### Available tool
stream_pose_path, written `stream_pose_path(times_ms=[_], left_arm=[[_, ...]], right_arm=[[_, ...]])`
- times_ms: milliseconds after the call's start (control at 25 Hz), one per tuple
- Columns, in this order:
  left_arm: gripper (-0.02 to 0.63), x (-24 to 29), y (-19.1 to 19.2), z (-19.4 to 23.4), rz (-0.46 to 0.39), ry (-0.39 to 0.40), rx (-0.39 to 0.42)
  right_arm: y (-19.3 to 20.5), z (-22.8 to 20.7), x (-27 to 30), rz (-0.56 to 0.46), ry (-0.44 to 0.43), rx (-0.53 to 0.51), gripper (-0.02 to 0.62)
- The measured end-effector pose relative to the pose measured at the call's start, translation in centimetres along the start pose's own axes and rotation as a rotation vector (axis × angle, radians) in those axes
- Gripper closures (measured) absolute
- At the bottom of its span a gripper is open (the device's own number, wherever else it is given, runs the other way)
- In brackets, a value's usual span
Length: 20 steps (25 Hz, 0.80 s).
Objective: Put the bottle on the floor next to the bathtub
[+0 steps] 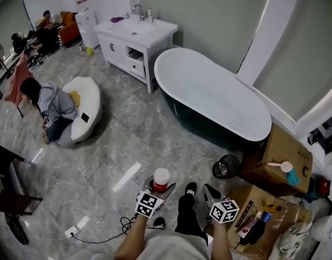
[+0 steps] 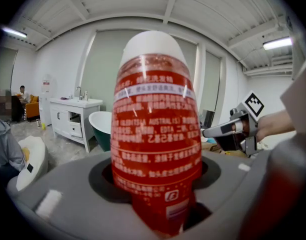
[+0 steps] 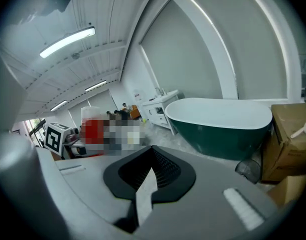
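Observation:
A red bottle with a white cap stands upright between the jaws of my left gripper, which is shut on its lower body. In the left gripper view the bottle fills the middle. My right gripper is beside it on the right, shut and holding nothing; its pads meet in the right gripper view. The bathtub, white inside and dark green outside, stands ahead across the grey tiled floor. It also shows as the bathtub in the right gripper view.
A white vanity cabinet stands left of the tub's far end. A person sits on the floor by a white beanbag. Cardboard boxes and a small black bin crowd the tub's near end. A cable lies by my feet.

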<state>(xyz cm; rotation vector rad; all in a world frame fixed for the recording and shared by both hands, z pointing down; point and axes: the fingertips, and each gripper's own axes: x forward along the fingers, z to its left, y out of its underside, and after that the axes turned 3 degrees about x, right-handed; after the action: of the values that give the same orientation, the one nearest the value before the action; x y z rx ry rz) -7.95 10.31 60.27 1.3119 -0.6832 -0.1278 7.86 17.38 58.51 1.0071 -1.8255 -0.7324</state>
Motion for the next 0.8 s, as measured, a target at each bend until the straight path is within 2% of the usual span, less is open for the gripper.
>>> stream_pose_path(times_ms=[160, 400, 680, 800], left_arm=[[0.276, 2.2, -1.6, 1.7, 0.011, -0.037, 0.008], [0.276, 6.8, -5.5, 4.5, -0.007, -0.122, -0.027], [0.276, 13.7, -9.7, 4.9, 0.014, -0.123, -0.054], [0.276, 15.2, -10.5, 5.5, 0.046, -0.142, -0.016]], right_arm=[[-3.2, -2.4, 3.8, 0.013, -0.060, -0.013, 0.594], [-8.4, -5.5, 7.7, 0.062, -0.155, -0.047, 0.594], [-14.0, -10.7, 10.5, 0.109, -0.252, -0.070, 0.594], [-15.6, -12.3, 11.7, 0.105, -0.278, -0.052, 0.594]])
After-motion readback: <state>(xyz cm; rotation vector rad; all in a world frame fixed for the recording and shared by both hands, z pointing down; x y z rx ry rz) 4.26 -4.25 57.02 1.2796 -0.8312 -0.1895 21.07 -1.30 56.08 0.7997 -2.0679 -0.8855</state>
